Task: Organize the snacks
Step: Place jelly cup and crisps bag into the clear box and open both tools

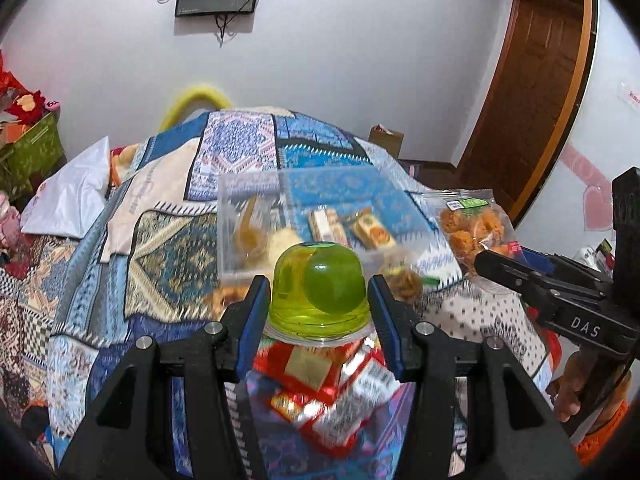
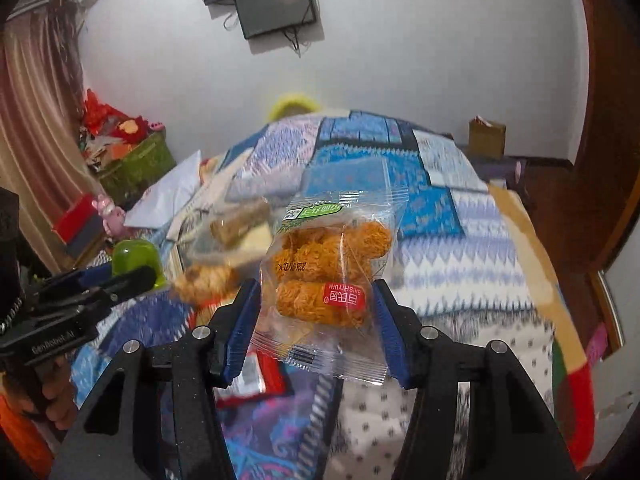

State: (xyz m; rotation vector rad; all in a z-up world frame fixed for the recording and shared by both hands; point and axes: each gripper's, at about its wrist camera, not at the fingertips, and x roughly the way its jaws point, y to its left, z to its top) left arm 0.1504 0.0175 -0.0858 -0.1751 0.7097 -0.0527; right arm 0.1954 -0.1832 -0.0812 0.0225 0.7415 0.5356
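Observation:
My left gripper is shut on a green jelly cup, held above the bed; the cup also shows in the right wrist view. My right gripper is shut on a clear packet of orange fried snacks, held up over the bed; the packet shows at the right of the left wrist view. A clear plastic box with several snacks inside lies on the patterned blanket beyond the jelly cup. Red snack packets lie below the left gripper.
A loose fried snack packet lies by the box. A white bag lies at the blanket's left. A green bin of red items stands far left. A cardboard box and a wooden door are at the right.

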